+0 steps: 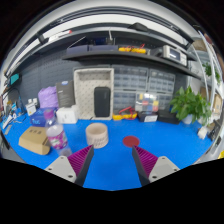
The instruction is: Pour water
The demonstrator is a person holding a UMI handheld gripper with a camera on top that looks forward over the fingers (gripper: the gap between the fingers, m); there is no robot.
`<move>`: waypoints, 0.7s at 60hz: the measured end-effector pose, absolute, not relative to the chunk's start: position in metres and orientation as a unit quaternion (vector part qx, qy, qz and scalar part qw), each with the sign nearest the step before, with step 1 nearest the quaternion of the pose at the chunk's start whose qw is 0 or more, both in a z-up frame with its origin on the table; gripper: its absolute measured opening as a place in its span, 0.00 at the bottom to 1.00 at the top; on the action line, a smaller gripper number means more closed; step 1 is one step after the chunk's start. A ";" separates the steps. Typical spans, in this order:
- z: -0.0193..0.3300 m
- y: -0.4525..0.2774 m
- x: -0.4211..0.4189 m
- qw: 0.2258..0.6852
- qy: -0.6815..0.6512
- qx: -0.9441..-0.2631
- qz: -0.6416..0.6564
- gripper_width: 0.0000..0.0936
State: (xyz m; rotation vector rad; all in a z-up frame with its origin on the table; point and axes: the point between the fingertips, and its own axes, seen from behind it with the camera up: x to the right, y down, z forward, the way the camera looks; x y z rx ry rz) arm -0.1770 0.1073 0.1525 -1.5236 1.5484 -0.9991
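Gripper point(110, 160): fingers spread wide, empty, above blue counter point(110, 170). Beige cup point(97, 135) just ahead of the fingers; small red dish point(131, 141) beside it. Risk: an off-centre approach could knock the light cup over or spill water.

Bright, even overhead light; soft shadows on the blue desk point(112, 150); strong fisheye curvature bends the shelf point(120, 55) and outer scene; periphery slightly soft.

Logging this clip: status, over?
Gripper open, empty. Beige cup just ahead on blue table, untouched. Red lid beside it; path clear.
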 end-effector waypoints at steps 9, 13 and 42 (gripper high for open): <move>0.101 0.187 -0.204 0.377 0.596 -0.624 -0.336 0.84; 0.087 0.217 -0.209 0.380 0.592 -0.636 -0.317 0.84; 0.090 0.288 -0.115 0.426 0.568 -0.611 -0.350 0.84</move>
